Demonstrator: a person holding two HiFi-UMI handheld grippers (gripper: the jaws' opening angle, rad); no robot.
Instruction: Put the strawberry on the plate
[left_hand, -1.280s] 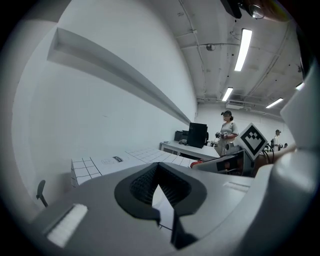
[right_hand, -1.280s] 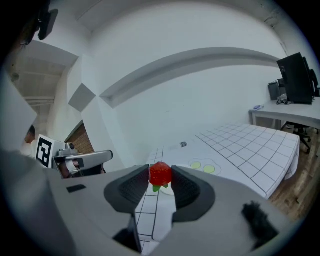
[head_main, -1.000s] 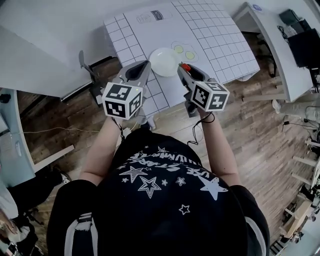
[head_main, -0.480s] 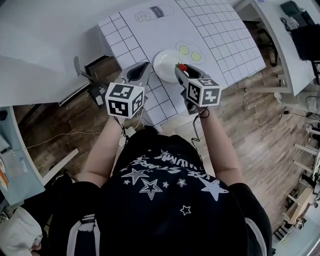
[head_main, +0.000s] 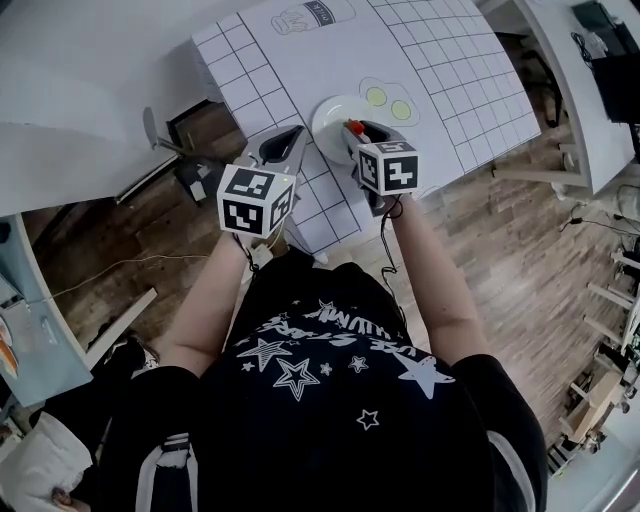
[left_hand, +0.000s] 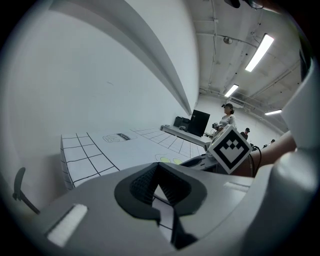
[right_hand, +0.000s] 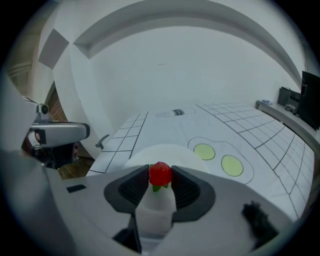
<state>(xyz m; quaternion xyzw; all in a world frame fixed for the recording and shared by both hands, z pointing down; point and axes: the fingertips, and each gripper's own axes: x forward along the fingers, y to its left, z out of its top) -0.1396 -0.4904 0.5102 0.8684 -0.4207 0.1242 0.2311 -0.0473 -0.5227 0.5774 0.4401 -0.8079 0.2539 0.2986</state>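
Note:
A red strawberry (right_hand: 160, 173) with green leaves sits pinched between the pads of my right gripper (right_hand: 160, 176), which is shut on it. In the head view the strawberry (head_main: 352, 127) hangs over the near right part of the white plate (head_main: 333, 108). In the right gripper view the plate (right_hand: 165, 151) lies just past the jaws, on the white gridded table (head_main: 455, 70). My left gripper (head_main: 294, 133) hovers left of the plate over the table's near edge. Its jaws (left_hand: 157, 167) meet at the tips with nothing between them.
Two green circles (head_main: 388, 102) inside a drawn outline lie just right of the plate. The table's near edge (head_main: 330, 225) drops to a wooden floor. Another white table (head_main: 580, 90) stands at the right. People stand far off in the left gripper view.
My right gripper has carried the strawberry leftward from beside the plate to over its near right part. The left gripper has stayed where it was, jaws together.

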